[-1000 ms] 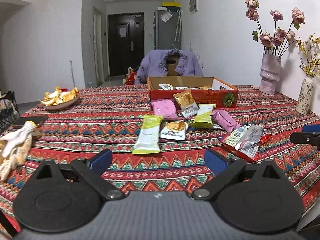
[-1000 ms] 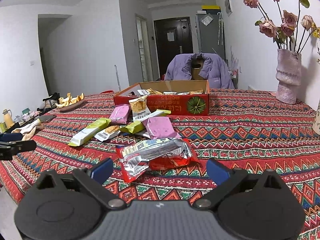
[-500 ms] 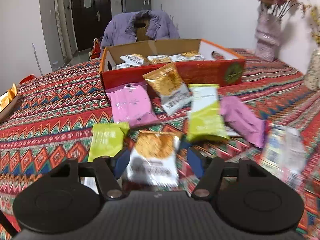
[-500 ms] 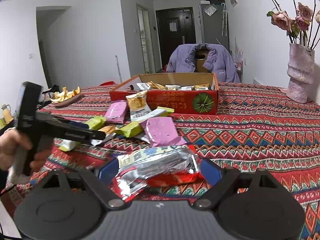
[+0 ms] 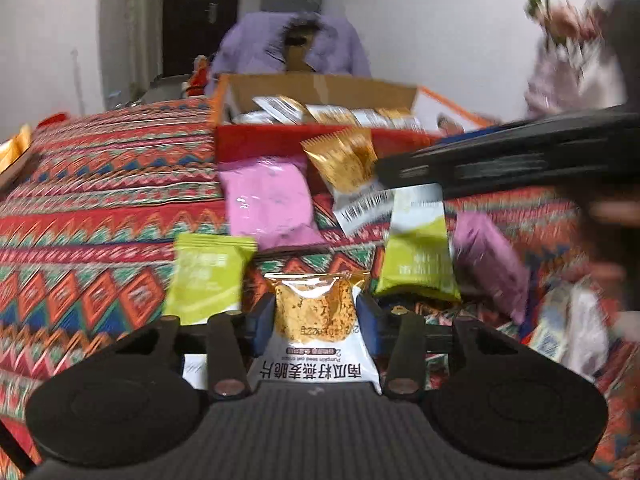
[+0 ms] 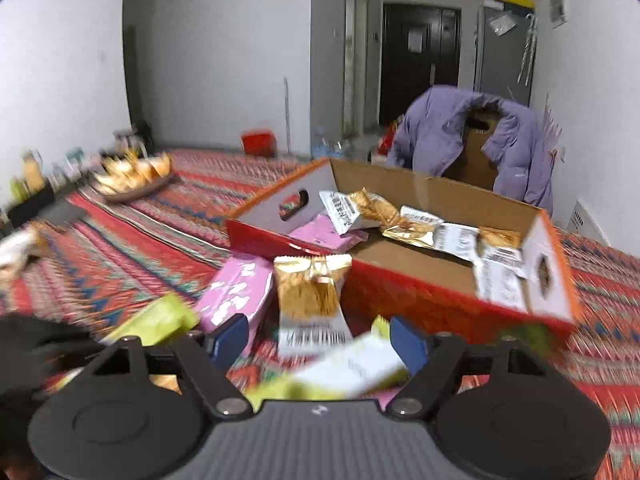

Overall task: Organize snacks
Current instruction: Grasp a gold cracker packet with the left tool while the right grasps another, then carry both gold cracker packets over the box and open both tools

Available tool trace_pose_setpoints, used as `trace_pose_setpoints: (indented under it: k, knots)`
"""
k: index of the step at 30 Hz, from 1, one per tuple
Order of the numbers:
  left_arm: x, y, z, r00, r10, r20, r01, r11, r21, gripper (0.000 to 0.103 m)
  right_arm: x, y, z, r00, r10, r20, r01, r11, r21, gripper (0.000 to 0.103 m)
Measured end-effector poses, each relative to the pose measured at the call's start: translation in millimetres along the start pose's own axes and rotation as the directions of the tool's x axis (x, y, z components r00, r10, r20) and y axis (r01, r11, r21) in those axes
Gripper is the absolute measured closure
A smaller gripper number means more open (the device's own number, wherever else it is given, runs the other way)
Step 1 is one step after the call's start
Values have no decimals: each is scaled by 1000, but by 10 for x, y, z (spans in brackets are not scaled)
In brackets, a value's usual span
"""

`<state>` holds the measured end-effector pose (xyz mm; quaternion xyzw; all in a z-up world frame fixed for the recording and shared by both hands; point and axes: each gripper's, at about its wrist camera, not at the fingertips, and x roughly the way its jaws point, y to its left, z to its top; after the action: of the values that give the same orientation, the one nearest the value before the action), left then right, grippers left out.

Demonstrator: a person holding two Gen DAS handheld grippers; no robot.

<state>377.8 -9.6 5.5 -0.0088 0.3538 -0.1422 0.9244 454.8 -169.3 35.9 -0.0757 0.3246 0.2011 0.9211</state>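
Observation:
My left gripper [image 5: 316, 322] is shut on a gold-and-white oat crisp packet [image 5: 316, 320], its blue pads against the packet's two sides. Green packets [image 5: 208, 276], a pink packet [image 5: 268, 200] and another gold packet [image 5: 344, 160] lie ahead of it, before the red cardboard box [image 5: 280, 142]. My right gripper [image 6: 318, 340] is open above a green-and-white packet [image 6: 352, 364], close to the box [image 6: 420, 300], which holds several gold packets [image 6: 372, 210]. A gold packet [image 6: 312, 292] leans on the box front, next to a pink one [image 6: 236, 292]. The right gripper's black body crosses the left wrist view [image 5: 520, 160].
A patterned red cloth [image 5: 100, 200] covers the table. A dish of orange peels [image 6: 132, 176] sits at far left. A vase of flowers [image 5: 568, 80] stands at the right. A chair with a purple jacket [image 6: 472, 136] is behind the box.
My left gripper has moved forward and closed on the gold oat crisp packet. My right gripper has left the silver-red packet and moved forward and left toward the box, over the green-and-white packet.

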Motion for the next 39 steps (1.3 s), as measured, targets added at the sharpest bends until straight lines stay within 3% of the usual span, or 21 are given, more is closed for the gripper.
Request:
trace_pose_setpoints:
  k: [1,3,5,8,11,19,26,33,39]
  knots:
    - [-91,40,-11,1000,-3,14,3,1000,-30,59,129,40,47,1000,1,-18,-1,1000,-4,27]
    - [-266,131,-22,999,-4,40,8,996,-90,59,358,72,101,999,-6,-42,7,1000,29,39]
    - [-391,214,-26,998,3,56,4,992,-124,59,455,98,94,999,-1,-52,3,999,37,45]
    - [-511,299,-44,998,32,62,-23,989,-144,59,520,125,54,999,-5,-53,7,999,39,56]
    - [-568,317,-36,996,61,66,-52,989,-135,59,427,162,30,1000,-9,-30,9,1000,26,59]
    - [-1033,116,-109,986,82,142,-70,993,-91,59,-701,321,-71,993,63,99,-64,998,9,59]
    - [-1464,-200,-390,981,43,187,-31,998,-63,59,-1752,352,-722,988,62,144,-77,992,97,59]
    - [-1672,-475,-740,985,42,167,-32,998,-60,59,-2064,87,-1546,995,61,77,-80,958,275,59]
    - [-1759,-605,-851,984,64,165,-56,997,-57,59,-2233,-8,-1867,998,-3,61,-14,957,289,59]
